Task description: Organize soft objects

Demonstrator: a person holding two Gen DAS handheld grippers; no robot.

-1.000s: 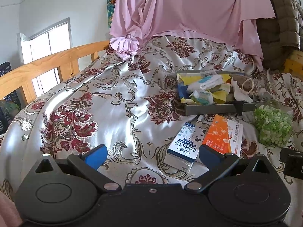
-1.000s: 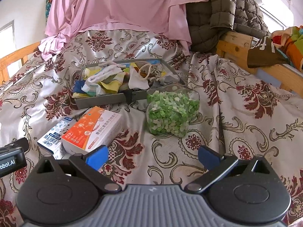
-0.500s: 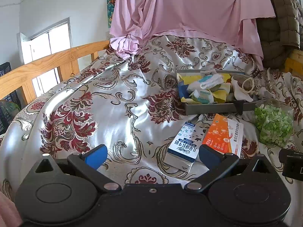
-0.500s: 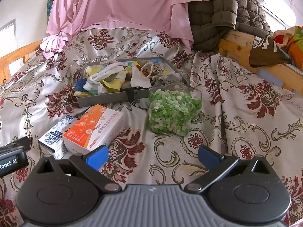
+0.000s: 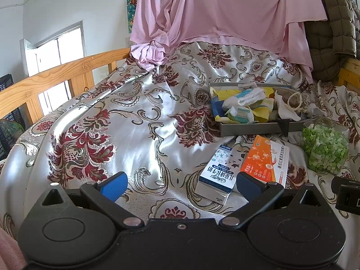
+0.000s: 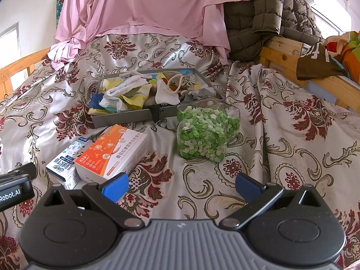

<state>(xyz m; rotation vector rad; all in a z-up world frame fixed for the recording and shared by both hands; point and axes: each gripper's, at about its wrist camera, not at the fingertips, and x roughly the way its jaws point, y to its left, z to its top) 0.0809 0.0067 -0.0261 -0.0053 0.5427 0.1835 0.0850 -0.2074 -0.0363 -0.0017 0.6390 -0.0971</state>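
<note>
A grey tray (image 6: 126, 116) (image 5: 249, 128) sits on the floral bedspread, piled with soft items: yellow cloths (image 6: 135, 99), a white folded cloth (image 5: 244, 96), a drawstring pouch (image 6: 180, 82). In front of it lie a blue-and-white milk carton (image 5: 217, 175) (image 6: 64, 164) and an orange-and-white box (image 5: 265, 159) (image 6: 112, 153). A clear jar of green pieces (image 6: 203, 132) (image 5: 324, 150) stands right of them. My left gripper (image 5: 180, 183) is open, low over the bedspread near the carton. My right gripper (image 6: 181, 185) is open, empty, in front of the jar.
A pink sheet (image 6: 146, 9) hangs at the back, with a brown quilted jacket (image 6: 270, 13) beside it. Wooden bed rails run along the left (image 5: 56, 78) and the right (image 6: 292, 51). Clothes (image 6: 326, 56) lie on the right rail.
The right gripper has edged back slightly, so the tray and jar sit a little farther up the view. The left gripper has barely moved. Both stay open.
</note>
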